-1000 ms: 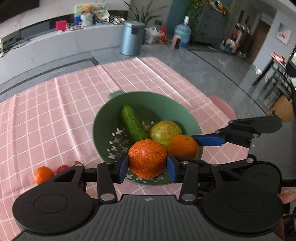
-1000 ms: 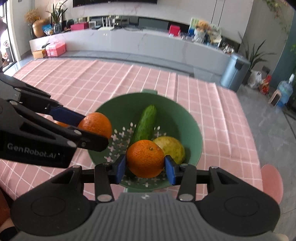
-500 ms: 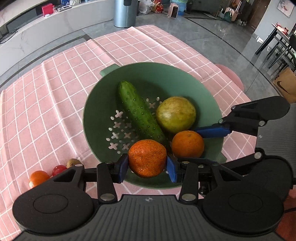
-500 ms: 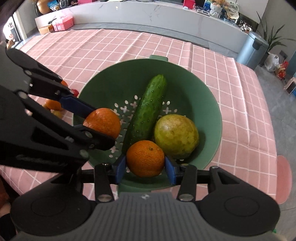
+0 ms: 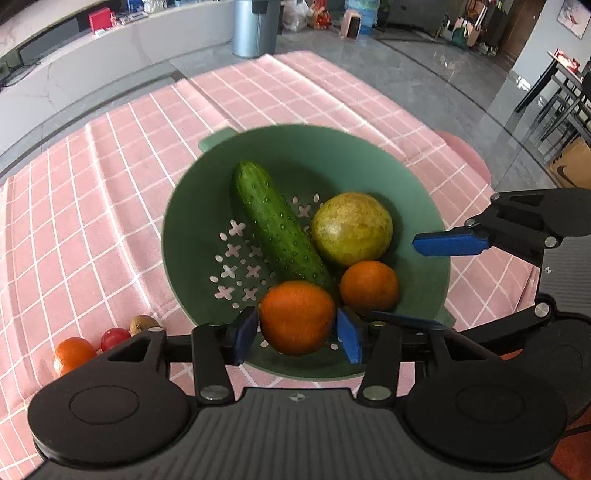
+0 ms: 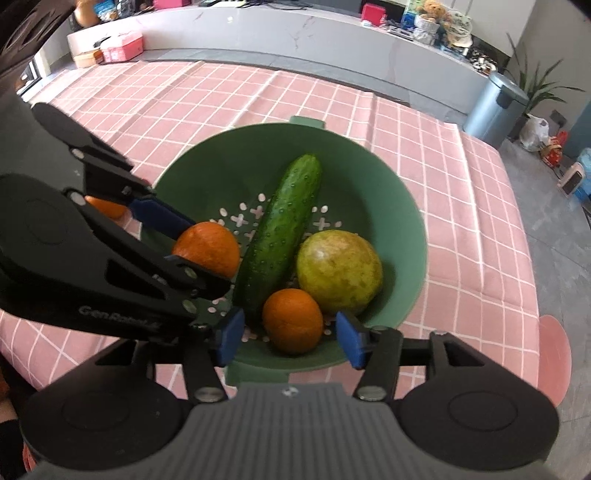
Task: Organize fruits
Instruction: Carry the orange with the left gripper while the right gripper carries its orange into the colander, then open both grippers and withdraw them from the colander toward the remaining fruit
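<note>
A green colander [image 5: 369, 147] on the pink checked cloth holds a cucumber [image 5: 277, 225], a yellow-green round fruit [image 5: 351, 229] and two oranges. In the left wrist view the larger orange [image 5: 297, 317] rests on the colander's near side between the pads of my left gripper [image 5: 295, 334]. The jaws are opening, with thin gaps on both sides. In the right wrist view the smaller orange [image 6: 291, 319] lies in the colander [image 6: 399, 206] between the pads of my right gripper [image 6: 290, 338]. Those jaws are opening too and clear of the fruit.
On the cloth left of the colander lie a small orange [image 5: 72, 354], a cherry tomato [image 5: 114, 338] and a kiwi [image 5: 144, 324]. The table's far right corner has a pink guard [image 5: 465, 155]. Beyond it is grey floor with a metal bin [image 5: 255, 27].
Both grippers had their pads clamped on an orange; now both pairs of pads have spread and the oranges sit loose in the colander. The left gripper sank closer to the colander.
</note>
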`<act>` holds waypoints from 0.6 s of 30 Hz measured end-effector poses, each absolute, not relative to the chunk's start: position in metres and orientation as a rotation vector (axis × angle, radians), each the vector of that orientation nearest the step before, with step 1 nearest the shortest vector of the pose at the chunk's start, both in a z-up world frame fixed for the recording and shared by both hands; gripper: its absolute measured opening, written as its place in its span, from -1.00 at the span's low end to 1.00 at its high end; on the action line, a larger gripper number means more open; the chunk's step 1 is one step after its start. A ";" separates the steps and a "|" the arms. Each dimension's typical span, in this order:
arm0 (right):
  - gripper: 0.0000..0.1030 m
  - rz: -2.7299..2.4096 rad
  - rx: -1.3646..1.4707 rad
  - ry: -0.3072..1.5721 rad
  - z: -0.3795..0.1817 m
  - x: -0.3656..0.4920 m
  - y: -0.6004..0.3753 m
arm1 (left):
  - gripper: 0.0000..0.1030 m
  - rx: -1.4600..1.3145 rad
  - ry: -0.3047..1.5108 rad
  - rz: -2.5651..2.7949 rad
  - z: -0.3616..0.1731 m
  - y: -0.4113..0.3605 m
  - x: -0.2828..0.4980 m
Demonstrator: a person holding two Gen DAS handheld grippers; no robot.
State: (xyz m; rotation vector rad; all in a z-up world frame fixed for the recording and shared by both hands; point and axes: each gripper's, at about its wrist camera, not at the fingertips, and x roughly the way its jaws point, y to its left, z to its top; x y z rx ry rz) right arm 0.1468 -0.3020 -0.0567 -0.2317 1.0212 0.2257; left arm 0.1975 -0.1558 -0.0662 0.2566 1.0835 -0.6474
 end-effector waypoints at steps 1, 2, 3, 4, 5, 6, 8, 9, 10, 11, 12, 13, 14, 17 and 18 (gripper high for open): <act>0.16 0.215 -0.237 1.010 -0.055 0.145 -0.302 | 0.30 0.251 1.070 -0.643 -0.063 -0.154 0.195; 0.18 0.203 -0.246 0.995 -0.052 0.142 -0.301 | 0.35 0.248 1.059 -0.642 -0.060 -0.153 0.194; 0.27 0.189 -0.253 0.982 -0.051 0.140 -0.300 | 0.35 0.243 1.045 -0.644 -0.056 -0.151 0.191; 0.35 0.172 -0.257 0.964 -0.048 0.137 -0.299 | 0.36 0.239 1.036 -0.643 -0.052 -0.149 0.189; 0.39 0.159 -0.256 0.951 -0.046 0.134 -0.299 | 0.37 0.234 1.026 -0.641 -0.049 -0.148 0.187; 0.41 0.145 -0.252 0.935 -0.043 0.131 -0.298 | 0.37 0.231 1.014 -0.635 -0.045 -0.145 0.184; 0.45 0.125 -0.250 0.906 -0.038 0.123 -0.295 | 0.40 0.225 0.984 -0.629 -0.036 -0.140 0.176; 0.51 0.113 -0.250 0.890 -0.036 0.119 -0.294 | 0.42 0.223 0.970 -0.628 -0.032 -0.137 0.173; 0.54 0.100 -0.250 0.873 -0.035 0.115 -0.292 | 0.46 0.222 0.959 -0.629 -0.028 -0.134 0.170; 0.56 0.086 -0.249 0.856 -0.033 0.111 -0.290 | 0.48 0.221 0.946 -0.632 -0.024 -0.130 0.166; 0.56 0.073 -0.244 0.840 -0.031 0.107 -0.288 | 0.48 0.221 0.936 -0.632 -0.021 -0.127 0.162; 0.56 0.059 -0.232 0.822 -0.029 0.102 -0.286 | 0.49 0.223 0.924 -0.629 -0.017 -0.122 0.158; 0.56 0.047 -0.219 0.805 -0.027 0.099 -0.284 | 0.49 0.225 0.915 -0.625 -0.014 -0.119 0.154; 0.57 0.022 -0.171 0.755 -0.023 0.089 -0.277 | 0.49 0.221 0.886 -0.596 -0.005 -0.104 0.143; 0.58 0.017 -0.156 0.742 -0.022 0.085 -0.274 | 0.49 0.216 0.877 -0.587 -0.002 -0.098 0.139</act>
